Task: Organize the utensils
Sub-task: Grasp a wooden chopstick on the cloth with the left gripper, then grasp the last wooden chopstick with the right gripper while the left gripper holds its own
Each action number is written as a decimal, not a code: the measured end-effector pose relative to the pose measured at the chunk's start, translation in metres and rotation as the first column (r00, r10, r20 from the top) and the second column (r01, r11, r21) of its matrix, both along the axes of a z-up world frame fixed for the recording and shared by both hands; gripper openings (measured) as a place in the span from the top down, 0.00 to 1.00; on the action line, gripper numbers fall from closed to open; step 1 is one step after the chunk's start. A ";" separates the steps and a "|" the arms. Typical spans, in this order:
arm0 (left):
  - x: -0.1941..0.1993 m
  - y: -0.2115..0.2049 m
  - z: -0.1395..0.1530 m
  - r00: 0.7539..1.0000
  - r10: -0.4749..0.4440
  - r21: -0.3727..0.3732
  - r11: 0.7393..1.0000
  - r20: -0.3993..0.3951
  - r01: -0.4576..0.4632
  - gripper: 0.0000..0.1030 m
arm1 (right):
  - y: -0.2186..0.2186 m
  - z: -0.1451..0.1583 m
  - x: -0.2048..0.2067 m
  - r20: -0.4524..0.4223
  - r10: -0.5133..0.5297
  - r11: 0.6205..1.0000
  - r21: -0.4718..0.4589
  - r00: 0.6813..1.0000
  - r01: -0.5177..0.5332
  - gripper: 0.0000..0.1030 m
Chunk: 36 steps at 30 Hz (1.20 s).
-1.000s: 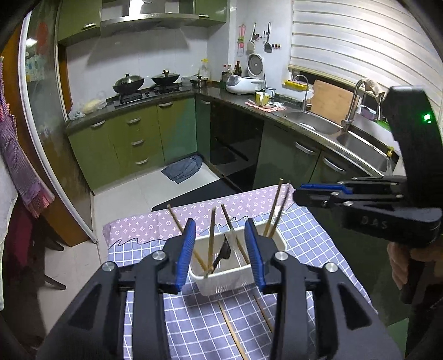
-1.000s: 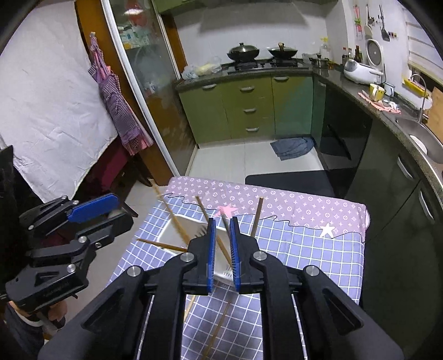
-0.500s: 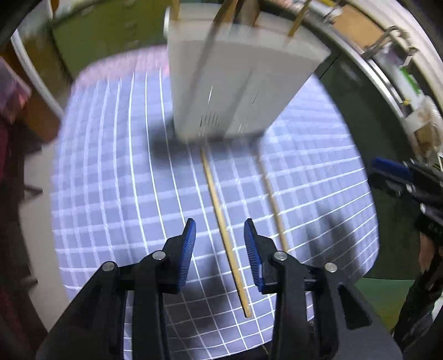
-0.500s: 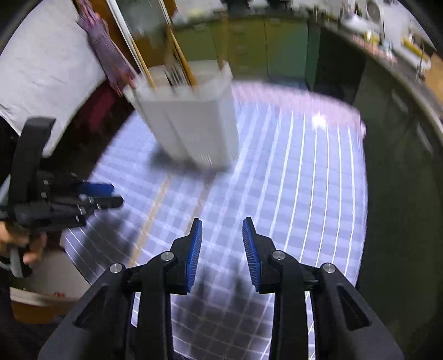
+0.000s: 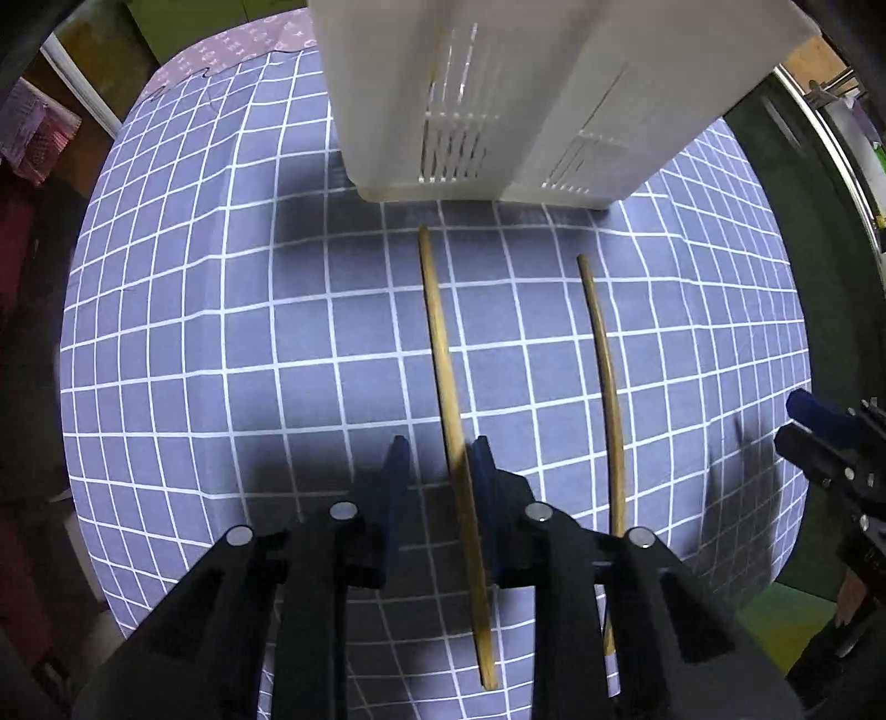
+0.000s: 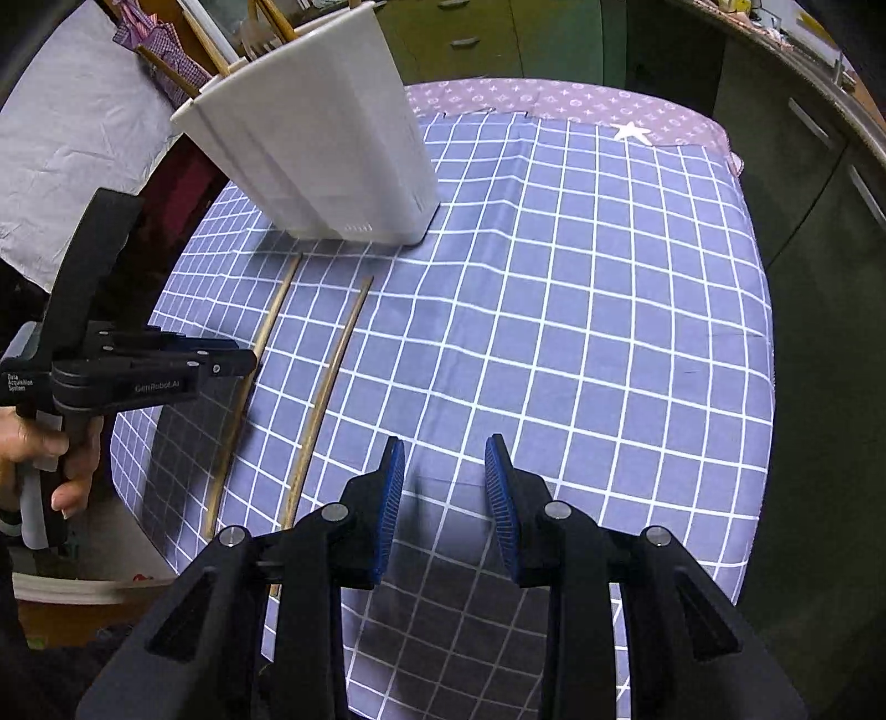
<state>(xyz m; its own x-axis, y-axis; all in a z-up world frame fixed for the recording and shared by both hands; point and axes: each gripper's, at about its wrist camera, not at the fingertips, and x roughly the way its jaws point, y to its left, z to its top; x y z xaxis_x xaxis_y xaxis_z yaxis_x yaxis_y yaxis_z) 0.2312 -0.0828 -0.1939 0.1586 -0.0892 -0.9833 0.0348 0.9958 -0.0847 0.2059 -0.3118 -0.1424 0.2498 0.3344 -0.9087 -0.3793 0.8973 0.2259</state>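
Observation:
Two wooden chopsticks lie side by side on the blue checked cloth (image 5: 221, 343), in front of a white utensil holder (image 5: 498, 83) that has more chopsticks standing in it (image 6: 266, 16). My left gripper (image 5: 440, 471) points down over the left chopstick (image 5: 440, 354). Its jaws are closing with the stick between them; the stick lies against the right pad and clear of the left one. The second chopstick (image 5: 603, 360) lies free to the right. My right gripper (image 6: 443, 476) hangs open over bare cloth, right of both sticks (image 6: 332, 376), with nothing between its fingers.
A person's hand (image 6: 55, 443) holds the left gripper's handle (image 6: 83, 277) at the table's left edge. The cloth's near edge (image 6: 498, 653) is close below the right gripper. Dark green cabinets (image 6: 803, 221) stand to the right. A purple patterned strip (image 6: 554, 99) covers the far end.
Both grippers dropped from looking across the kitchen to close above the cloth. The left jaws narrowed around the left chopstick. The right jaws went from shut to open.

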 end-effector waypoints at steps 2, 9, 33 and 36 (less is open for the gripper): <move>0.003 -0.007 -0.002 1.000 -0.004 0.013 1.000 -0.002 0.004 0.78 | -0.002 -0.002 0.001 -0.001 0.000 1.000 0.005 1.000 0.000 0.70; 0.019 -0.032 -0.006 1.000 -0.021 0.052 0.998 -0.018 0.022 0.90 | 0.001 -0.001 0.000 -0.003 0.001 1.000 -0.009 1.000 -0.001 0.67; -0.086 0.034 0.098 0.866 -0.012 -0.087 0.994 0.500 0.064 0.93 | 0.111 -0.032 0.023 -0.157 0.096 0.985 -0.125 0.983 -0.116 0.72; -0.096 0.043 0.100 0.837 -0.009 -0.090 0.994 0.547 0.069 0.93 | 0.120 -0.038 0.026 -0.168 0.093 0.981 -0.151 0.981 -0.118 0.72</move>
<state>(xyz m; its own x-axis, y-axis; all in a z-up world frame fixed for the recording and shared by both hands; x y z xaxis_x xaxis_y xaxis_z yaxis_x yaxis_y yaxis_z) 0.1350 -0.0394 -0.0935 0.6601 -0.2014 -0.7236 0.1440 0.9794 -0.1413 0.2321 -0.1921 -0.1807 0.0686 0.1990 -0.9776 -0.4443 0.8834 0.1487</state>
